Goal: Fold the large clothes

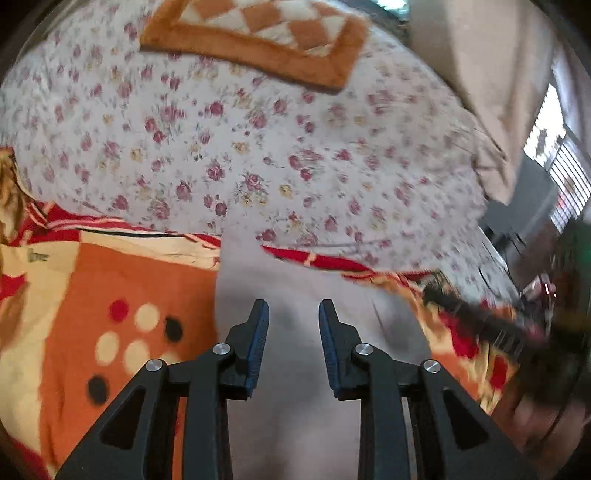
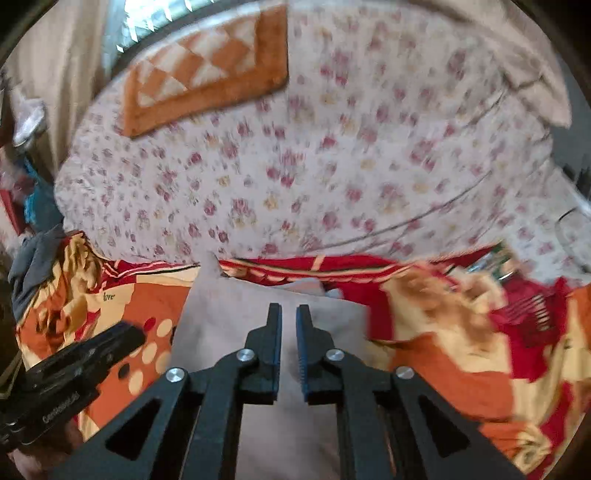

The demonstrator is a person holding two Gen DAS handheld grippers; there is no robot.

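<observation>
Two gaps are showing: left gripper wide apart, right gripper narrowly parted, neither gripping. Pale beige garment is lying under both jaws, over orange-red blanket; floral bedsheet beyond. Better pinching matching corners evenly.

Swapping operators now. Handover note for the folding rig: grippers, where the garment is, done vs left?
Left gripper: open, empty, over the pale garment.
Right gripper: jaws nearly together with a narrow gap, nothing visibly pinched; also over the garment.
Garment lies on the orange-red patterned blanket, near the floral bedsheet. Orange checkered mat sits farther back.
Done: how far folding has got is unclear; frames are blurred.
Left: grip the garment and finish folding.
</observation>
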